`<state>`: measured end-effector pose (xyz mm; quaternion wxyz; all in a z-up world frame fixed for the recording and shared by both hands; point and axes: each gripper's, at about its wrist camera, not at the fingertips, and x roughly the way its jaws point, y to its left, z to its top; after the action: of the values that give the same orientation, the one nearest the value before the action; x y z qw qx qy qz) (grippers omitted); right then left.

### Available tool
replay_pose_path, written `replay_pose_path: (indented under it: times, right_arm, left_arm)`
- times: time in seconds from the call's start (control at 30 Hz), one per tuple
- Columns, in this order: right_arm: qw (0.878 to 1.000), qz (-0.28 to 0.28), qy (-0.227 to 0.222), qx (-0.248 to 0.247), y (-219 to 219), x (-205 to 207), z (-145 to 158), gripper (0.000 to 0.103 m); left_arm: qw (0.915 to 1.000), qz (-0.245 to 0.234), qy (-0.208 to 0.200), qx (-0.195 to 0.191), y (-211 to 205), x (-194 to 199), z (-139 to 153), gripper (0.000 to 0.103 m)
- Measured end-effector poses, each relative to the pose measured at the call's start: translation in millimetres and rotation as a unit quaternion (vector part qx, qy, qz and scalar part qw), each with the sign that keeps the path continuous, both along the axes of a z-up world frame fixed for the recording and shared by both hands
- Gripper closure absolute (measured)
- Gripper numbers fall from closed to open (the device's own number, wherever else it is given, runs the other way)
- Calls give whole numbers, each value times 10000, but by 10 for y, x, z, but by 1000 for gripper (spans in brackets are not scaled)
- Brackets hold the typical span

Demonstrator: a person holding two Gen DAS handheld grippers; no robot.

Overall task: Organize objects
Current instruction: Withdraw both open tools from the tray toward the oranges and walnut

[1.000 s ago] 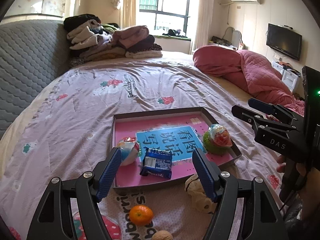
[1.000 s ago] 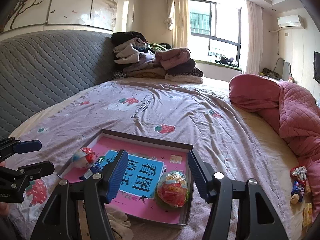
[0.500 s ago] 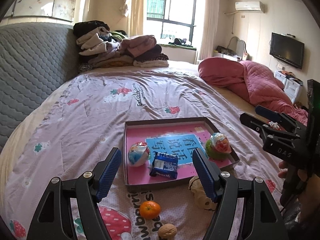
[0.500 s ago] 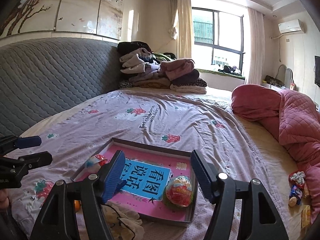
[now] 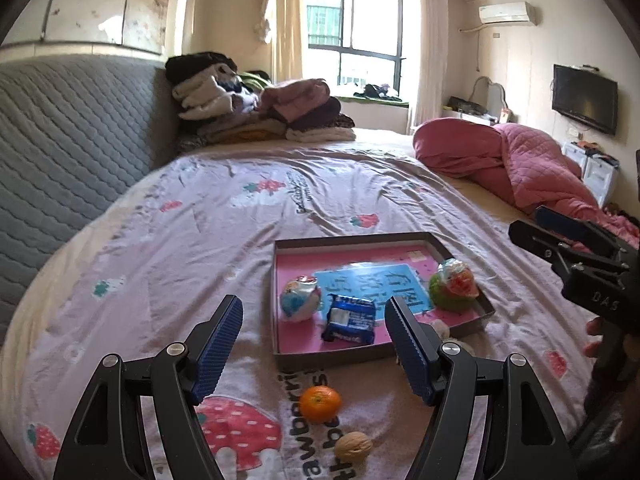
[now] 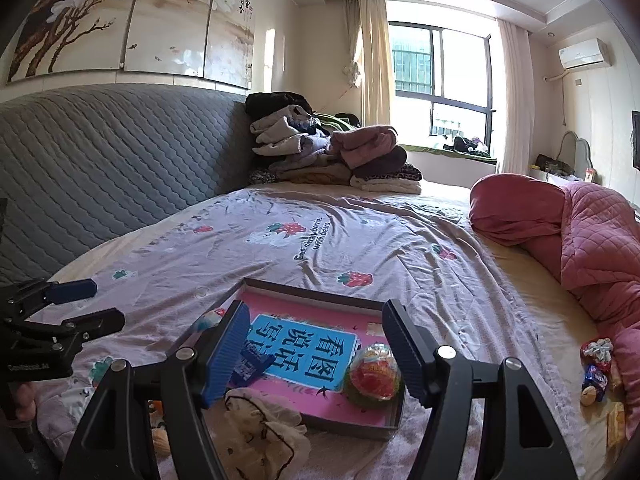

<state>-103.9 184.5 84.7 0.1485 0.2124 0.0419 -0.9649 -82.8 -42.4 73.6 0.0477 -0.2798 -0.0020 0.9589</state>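
Readable stuff first: the pink tray (image 5: 280,354) has a blue panel with big Chinese characters, 看图说话写话 as far as I can make out, and the bed sheet (image 5: 200,220) has strawberry prints plus English lettering that's too warped to read fully. The right gripper (image 5: 560,240), seen from the left camera, has "DAS" on its body.

The tray sits just ahead of both sets of fingers, with a low raised rim all round. Inside it: 2 foil-wrapped egg toys, one (image 5: 300,300) toward the left fingers and one (image 5: 454,286) by the right-hand rim, with a blue snack packet (image 5: 350,318) between them. Outside the near rim lie an orange (image 5: 320,404) and a walnut (image 5: 353,445), between the left gripper (image 5: 314,352) fingers, and a crumpled white cloth (image 6: 260,428) right at the tray's near corner. Loads of bare sheet beyond and left of the tray.

Both grippers tilt gently downward. The left is spread wide, nothing in it. The right one's jaws have just been opening, nothing between them.
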Motion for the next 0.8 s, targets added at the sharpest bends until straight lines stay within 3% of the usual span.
replay_pose_path:
  times: [0.37, 0.8]
  right_arm:
    - [9998, 127, -18, -142, 0, 231, -61, 35]
    - [9999, 100, -82, -35, -86, 357, -185, 35]
  left_arm:
    - [9998, -35, 170, -75, 75, 176, -21, 28]
    - [9999, 6, 20, -171, 131, 228, -143, 28]
